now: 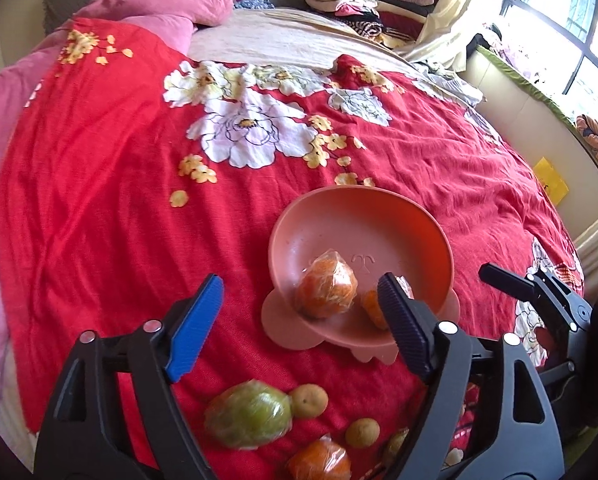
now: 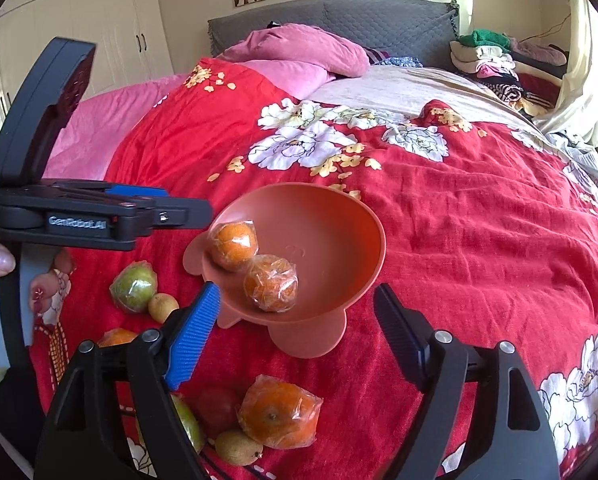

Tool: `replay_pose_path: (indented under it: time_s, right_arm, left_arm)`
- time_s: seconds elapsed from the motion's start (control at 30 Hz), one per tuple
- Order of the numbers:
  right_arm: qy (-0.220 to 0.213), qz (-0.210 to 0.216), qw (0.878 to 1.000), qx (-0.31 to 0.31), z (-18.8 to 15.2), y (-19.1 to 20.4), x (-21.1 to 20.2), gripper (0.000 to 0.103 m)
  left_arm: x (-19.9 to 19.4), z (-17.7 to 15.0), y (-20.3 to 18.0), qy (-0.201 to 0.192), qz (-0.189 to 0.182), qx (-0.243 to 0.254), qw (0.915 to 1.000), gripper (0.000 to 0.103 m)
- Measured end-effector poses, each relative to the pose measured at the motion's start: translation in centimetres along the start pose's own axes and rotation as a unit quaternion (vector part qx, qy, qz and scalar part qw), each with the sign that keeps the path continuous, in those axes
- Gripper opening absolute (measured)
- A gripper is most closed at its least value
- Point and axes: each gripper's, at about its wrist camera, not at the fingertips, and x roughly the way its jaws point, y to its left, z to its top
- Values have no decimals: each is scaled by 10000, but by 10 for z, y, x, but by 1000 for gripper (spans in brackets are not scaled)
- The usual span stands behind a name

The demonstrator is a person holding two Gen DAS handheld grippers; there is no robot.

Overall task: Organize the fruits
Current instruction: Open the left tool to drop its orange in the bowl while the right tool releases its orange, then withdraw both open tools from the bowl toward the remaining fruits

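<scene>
left gripper [image 1: 301,306] jaws spread, nothing between | right gripper [image 2: 297,308] jaws spread, empty | two plastic-wrapped oranges [image 2: 271,283] inside salmon-pink plastic bowl [image 2: 339,216]; other wrapped fruits loose on red floral bedspread [image 1: 99,200]

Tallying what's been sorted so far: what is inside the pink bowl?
Two plastic-wrapped oranges lie inside the pink bowl, side by side near its front rim. The rest of its floor looks bare; whatever lies directly beneath the oranges is covered.
</scene>
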Motion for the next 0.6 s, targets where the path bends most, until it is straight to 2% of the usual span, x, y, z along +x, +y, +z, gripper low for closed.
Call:
replay_pose_path:
  time_s: [0.33,0.6]
  right_arm:
    - [-290,-159,9992,203,4,-9,-21,93]
    - [-537,-262,9975,384,4,-18,-47,95]
  left_arm:
    - [-22,-3,10,-282,100,-126,9995,93]
    - [-35,-11,20,-382,204,-231,9988,93]
